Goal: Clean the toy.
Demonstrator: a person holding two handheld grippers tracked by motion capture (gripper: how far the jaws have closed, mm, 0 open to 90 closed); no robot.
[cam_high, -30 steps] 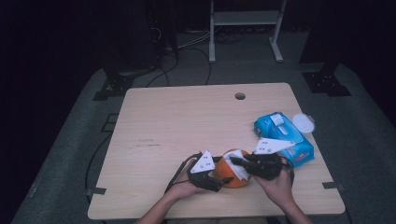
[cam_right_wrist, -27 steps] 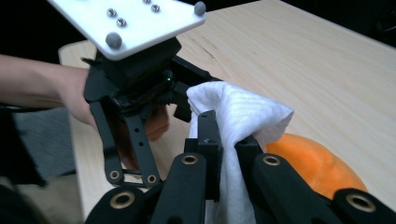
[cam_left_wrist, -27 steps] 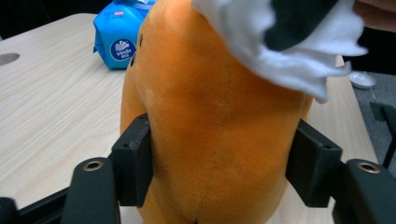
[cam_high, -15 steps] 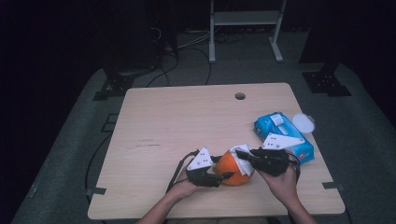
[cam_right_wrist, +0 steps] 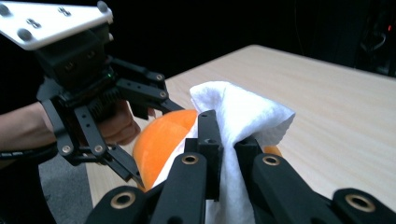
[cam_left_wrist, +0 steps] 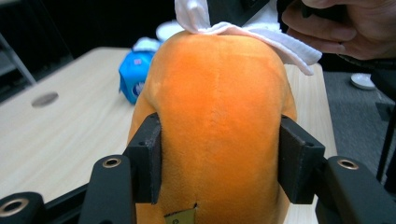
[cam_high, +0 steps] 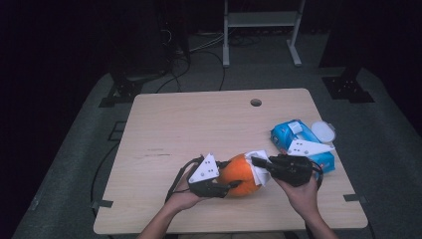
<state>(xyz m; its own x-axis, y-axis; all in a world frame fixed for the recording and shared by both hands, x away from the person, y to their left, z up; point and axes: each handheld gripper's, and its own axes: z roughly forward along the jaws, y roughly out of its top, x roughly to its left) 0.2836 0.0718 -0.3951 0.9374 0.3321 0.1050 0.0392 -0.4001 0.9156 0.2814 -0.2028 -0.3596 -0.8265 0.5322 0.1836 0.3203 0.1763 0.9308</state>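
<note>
Left tool (cam_high: 230,186): jaws clamped on the orange plush toy (cam_high: 241,173), one pad on each flank; in the left gripper view the pads (cam_left_wrist: 148,156) dent the fabric slightly. The jaws have just been closing onto it, toy between them. Toy sits at the near edge of the worktop (cam_high: 199,124), lifted or barely resting; contact underneath cannot be read.

Right tool (cam_high: 255,161): jaws narrow, pinching a folded white wipe (cam_high: 260,167). In the right gripper view the wipe (cam_right_wrist: 243,121) bunches up between the two jaws and drapes over the top of the toy (cam_right_wrist: 161,140). Wipe touching toy on its upper right side.

Step in hand, as judged: cleaning the toy's surface, one tool steadying and the other wiping. Hold looks set and the wipe is in contact. Next move calls for dragging the wipe across the plush with light pressure while the left grip stays firm; soft filling may let the toy twist between the pads, so strokes should run toward the left tool, not away.

Pose: both forearms enter from the near edge. Left hand (cam_high: 183,195) under its tool, pointing right and roughly level. Right hand (cam_high: 301,191) points its tool left, facing the other.

Beyond: blue tissue pack (cam_high: 293,137) to the right, a round white lid (cam_high: 322,131) beside it.
</note>
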